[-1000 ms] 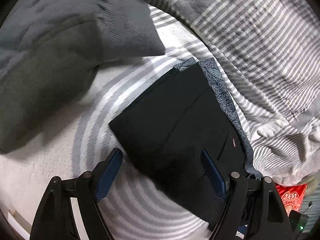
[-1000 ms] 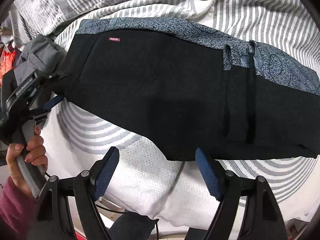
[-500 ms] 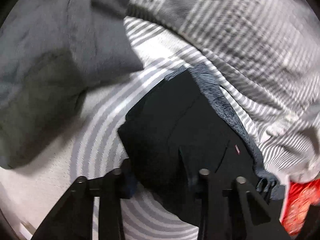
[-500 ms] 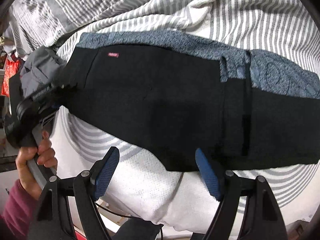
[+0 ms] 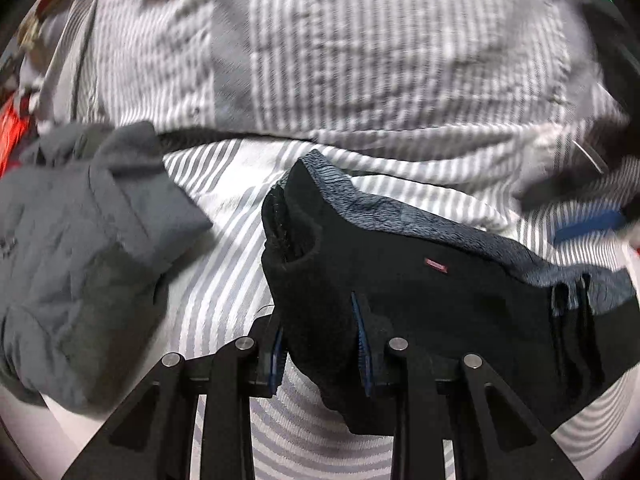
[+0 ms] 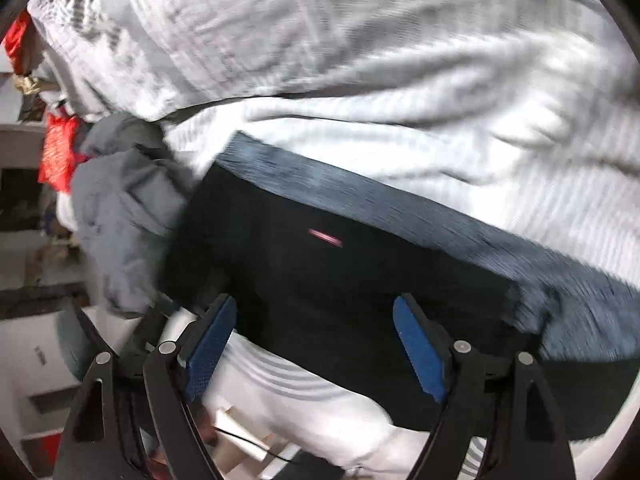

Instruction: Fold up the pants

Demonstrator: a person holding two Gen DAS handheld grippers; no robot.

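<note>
Left wrist view: left gripper (image 5: 320,344) clenched on a bunched fold of the black pants (image 5: 420,292), jaws having just been closing, cloth pinched between the blue pads (image 5: 362,344). Pants hem lifted ahead of the fingertips, gaping open just beyond the left finger. Rest of the pants trailing away to the right of the fingers, a patterned blue-grey band (image 5: 404,216) along the far edge and a small red label (image 5: 435,265) ahead and right of the right finger. Striped sheet (image 5: 224,280) under and left of the fingers. Grey garment (image 5: 88,240) well left of the fingers, apart from the pants. Striped duvet (image 5: 360,60) heaped far ahead. Blurred blue pad of the right gripper (image 5: 588,222) far off to the right, above the pants.

Right wrist view, blurred: right gripper (image 6: 316,340) released, fingers spread wide, nothing pinched. Near edge of the pants (image 6: 340,280) lying between and just ahead of the fingertips; contact between pads and cloth impossible to tell. Red label (image 6: 325,237) straight ahead between the fingers. Patterned band (image 6: 400,200) along the far edge. White striped sheet (image 6: 288,384) below, between the fingers. Grey garment (image 6: 120,216) ahead and left of the left finger, touching the pants' left end. Duvet (image 6: 360,40) far ahead. Red item (image 6: 58,156) at the far left.
</note>
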